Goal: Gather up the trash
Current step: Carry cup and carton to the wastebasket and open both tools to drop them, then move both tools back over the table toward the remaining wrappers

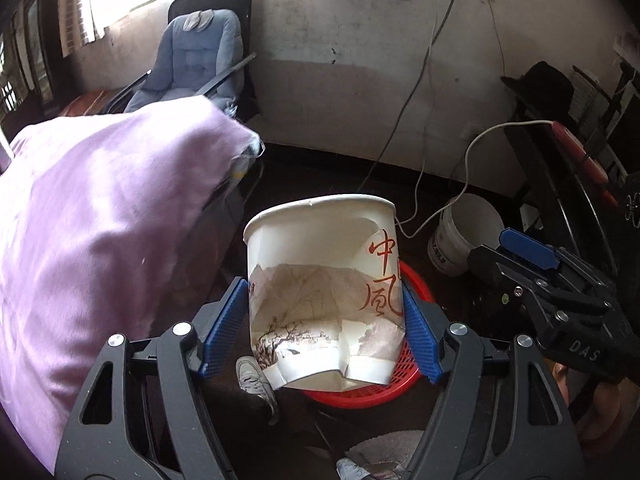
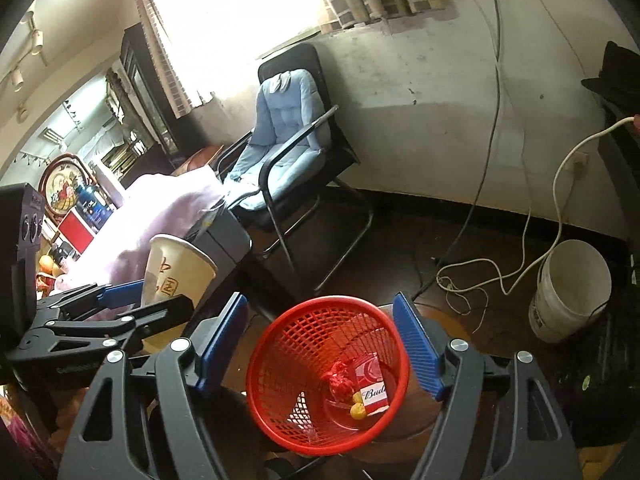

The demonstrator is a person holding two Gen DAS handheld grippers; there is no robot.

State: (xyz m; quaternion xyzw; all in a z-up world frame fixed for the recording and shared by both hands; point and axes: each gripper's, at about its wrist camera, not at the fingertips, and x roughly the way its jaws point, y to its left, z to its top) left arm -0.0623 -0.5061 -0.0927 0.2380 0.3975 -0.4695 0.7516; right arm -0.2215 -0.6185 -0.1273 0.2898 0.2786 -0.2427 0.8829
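Note:
My left gripper (image 1: pixel 325 334) is shut on a crumpled white paper cup (image 1: pixel 320 288) with red Chinese writing, held above a red mesh trash basket (image 1: pixel 408 364). The cup also shows in the right wrist view (image 2: pixel 178 276), left of the basket. My right gripper (image 2: pixel 320 344) is open and empty, its blue fingers (image 2: pixel 416 344) either side of the red basket (image 2: pixel 320 432) below. The basket holds a red Budweiser pack (image 2: pixel 373 390), a red scrap and a yellow bit. The right gripper shows in the left wrist view (image 1: pixel 532 268), to the right of the cup.
A purple blanket (image 1: pixel 100 248) covers furniture on the left. A black chair with a blue cushion (image 2: pixel 280 136) stands by the wall. A white bucket (image 2: pixel 568 292) and loose cables (image 2: pixel 480 276) lie on the dark floor at the right. A white shoe (image 1: pixel 254 376) is below.

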